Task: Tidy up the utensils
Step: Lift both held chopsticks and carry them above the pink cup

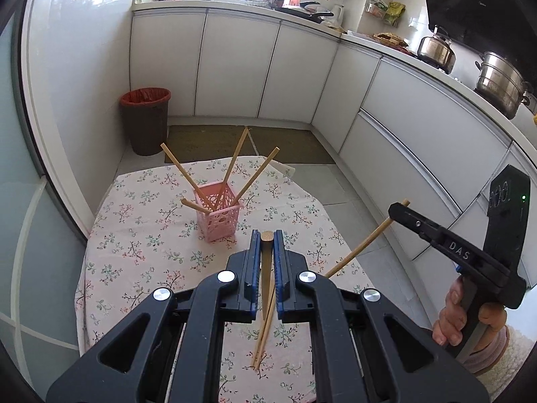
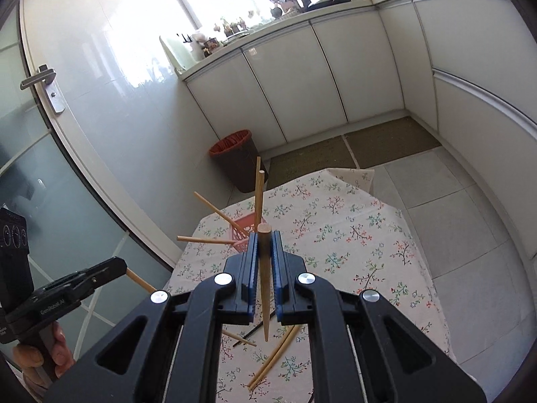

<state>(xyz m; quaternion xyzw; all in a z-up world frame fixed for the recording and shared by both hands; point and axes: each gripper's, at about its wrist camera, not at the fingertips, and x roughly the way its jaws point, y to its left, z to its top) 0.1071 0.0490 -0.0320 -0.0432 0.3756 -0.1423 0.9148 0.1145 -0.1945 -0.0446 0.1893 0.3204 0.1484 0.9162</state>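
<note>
We carry a chopstick clamped in each tool: left tool, right tool; next, drop both into pink holder at 12 o'clock.

Ahead of the left claw stands one pink holder with four wooden chopsticks leaning in it, and each of the two claws clamps one more chopstick, the right claw included. Below the right claw, two loose chopsticks lie as a pair on the cloth, with one further wooden stick and one dark stick just beside them. Farther ahead of the left claw are one lined bin, one kettle and one steel steamer pot.
</note>
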